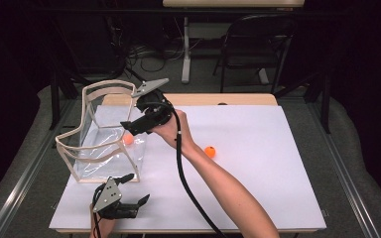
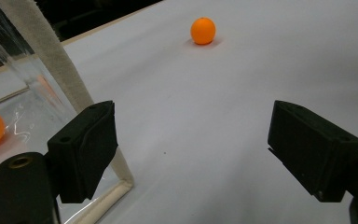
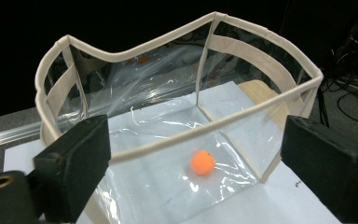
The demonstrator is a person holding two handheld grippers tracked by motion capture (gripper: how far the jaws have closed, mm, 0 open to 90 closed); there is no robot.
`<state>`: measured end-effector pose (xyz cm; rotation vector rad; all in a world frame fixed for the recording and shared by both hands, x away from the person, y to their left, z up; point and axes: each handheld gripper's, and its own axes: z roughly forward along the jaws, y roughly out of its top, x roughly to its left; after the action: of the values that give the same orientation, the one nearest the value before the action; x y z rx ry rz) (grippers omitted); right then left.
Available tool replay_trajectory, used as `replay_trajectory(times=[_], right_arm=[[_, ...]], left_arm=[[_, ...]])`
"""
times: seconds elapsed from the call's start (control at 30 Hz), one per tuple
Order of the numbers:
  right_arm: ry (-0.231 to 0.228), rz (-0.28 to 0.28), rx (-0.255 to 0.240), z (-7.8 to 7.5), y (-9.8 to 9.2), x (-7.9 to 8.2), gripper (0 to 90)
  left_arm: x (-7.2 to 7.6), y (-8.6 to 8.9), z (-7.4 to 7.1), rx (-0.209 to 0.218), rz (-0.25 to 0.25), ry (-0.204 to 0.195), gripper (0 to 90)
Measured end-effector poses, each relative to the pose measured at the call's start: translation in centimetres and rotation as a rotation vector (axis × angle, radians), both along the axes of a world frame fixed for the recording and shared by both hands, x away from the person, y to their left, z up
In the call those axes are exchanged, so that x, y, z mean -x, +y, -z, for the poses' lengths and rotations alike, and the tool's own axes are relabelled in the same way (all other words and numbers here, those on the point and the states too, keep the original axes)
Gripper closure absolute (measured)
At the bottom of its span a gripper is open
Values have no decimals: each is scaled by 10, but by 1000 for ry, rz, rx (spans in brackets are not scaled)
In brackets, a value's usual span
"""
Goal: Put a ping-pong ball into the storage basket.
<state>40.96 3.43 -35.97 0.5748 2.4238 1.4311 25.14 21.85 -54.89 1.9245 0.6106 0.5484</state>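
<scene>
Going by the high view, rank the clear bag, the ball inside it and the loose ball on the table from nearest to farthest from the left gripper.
From the left gripper:
1. clear bag, its bottom corner just above the jaws.
2. ball inside the bag, farther up, by the right gripper.
3. loose ball, off to the right on the white table.

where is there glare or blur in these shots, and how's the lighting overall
High view: bright white table sheet, dark surroundings, soft shadow under the loose orange ball. Right gripper view: white glare streaks on the clear bag; the ball inside looks slightly soft, the near jaws blurred. Left gripper view: sharp far ball, jaws out of focus.
</scene>
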Motion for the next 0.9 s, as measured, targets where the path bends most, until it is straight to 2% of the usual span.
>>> replay_trajectory(times=[0.17,0.5,0.9], right_arm=[[1,9,7,7,-17,2,53],[13,36,51,30,-45,6,29],[25,50,42,52,-81,16,15]], left_arm=[[0,0,0,5,6,-4,158],[1,-1,0,0,11,-5,157],[1,-1,0,-3,8,-5,157]])
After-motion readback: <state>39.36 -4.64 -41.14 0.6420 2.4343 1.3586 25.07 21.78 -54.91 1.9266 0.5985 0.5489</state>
